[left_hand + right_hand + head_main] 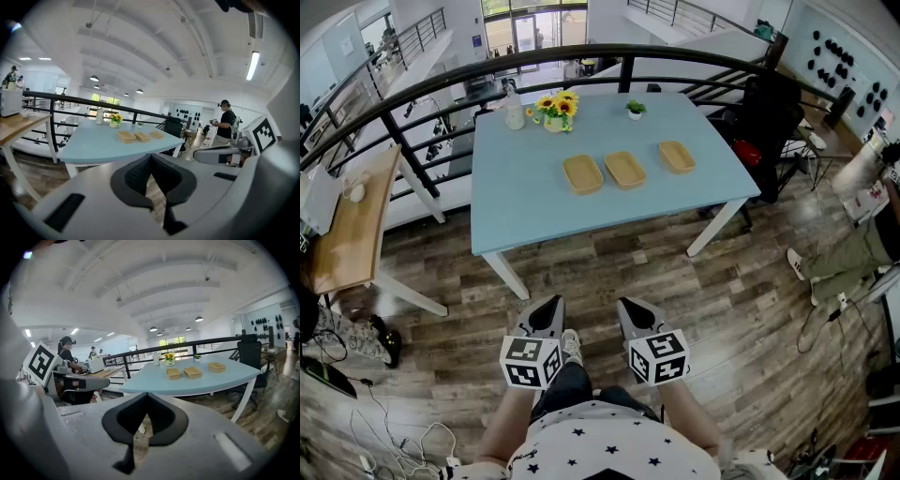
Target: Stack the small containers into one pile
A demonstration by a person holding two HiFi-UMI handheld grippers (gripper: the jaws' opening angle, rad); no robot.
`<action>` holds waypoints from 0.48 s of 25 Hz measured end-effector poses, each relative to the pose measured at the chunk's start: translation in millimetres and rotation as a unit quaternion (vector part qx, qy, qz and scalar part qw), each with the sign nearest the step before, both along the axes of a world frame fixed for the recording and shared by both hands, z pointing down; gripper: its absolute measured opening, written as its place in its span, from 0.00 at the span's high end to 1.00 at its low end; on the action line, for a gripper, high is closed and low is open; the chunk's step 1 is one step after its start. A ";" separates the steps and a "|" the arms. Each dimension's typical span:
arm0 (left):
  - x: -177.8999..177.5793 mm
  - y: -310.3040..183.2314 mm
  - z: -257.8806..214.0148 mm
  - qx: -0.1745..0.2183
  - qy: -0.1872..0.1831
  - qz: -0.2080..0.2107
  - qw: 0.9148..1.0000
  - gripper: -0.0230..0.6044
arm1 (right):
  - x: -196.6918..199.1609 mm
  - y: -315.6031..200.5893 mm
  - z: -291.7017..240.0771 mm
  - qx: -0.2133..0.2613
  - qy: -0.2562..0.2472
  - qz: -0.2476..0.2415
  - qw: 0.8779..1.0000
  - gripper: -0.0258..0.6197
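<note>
Open wood floor (609, 267) separates me from the blue table (516, 202), where three small containers (625, 170) sit in a row, clear of its edges. My left gripper (547, 309) and right gripper (631, 311) are closed, empty.

head view: camera on the person's head, facing forward and steeply down. wood floor (609, 253) near, blue table (525, 197) far off at 12 o'clock.
left gripper view: camera rides the left gripper (551, 306), low, looking along its jaws. table at 11 o'clock, well apart.
right gripper view: camera rides the right gripper (626, 306). table at 1 o'clock.
all three views share the table and its three containers (624, 170).
</note>
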State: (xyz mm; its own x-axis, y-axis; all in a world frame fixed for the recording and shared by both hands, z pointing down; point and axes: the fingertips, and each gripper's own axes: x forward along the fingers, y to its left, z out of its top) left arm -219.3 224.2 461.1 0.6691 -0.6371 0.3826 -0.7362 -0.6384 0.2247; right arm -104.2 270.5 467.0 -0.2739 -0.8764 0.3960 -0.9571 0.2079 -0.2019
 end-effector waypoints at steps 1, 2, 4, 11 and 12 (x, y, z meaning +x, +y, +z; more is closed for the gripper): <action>-1.5 16.7 1.7 -0.002 0.000 0.003 1.000 0.96 | -2.0 15.5 0.1 0.001 0.001 0.000 1.000 0.95; -2.8 32.6 3.3 -0.005 -0.001 0.006 1.000 0.96 | -3.8 30.3 0.2 0.001 0.002 -0.001 1.000 0.95; -4.9 59.5 5.9 -0.009 0.000 0.010 1.000 0.96 | -5.4 55.4 1.1 0.001 0.002 0.000 1.000 0.95; -26.5 104.2 -1.6 0.001 0.007 0.003 1.000 0.96 | -15.6 102.8 -10.5 0.019 0.027 0.006 0.999 0.95; -28.7 106.7 -2.7 0.002 0.010 0.000 1.000 0.96 | -16.8 105.8 -11.6 0.020 0.030 0.005 0.999 0.95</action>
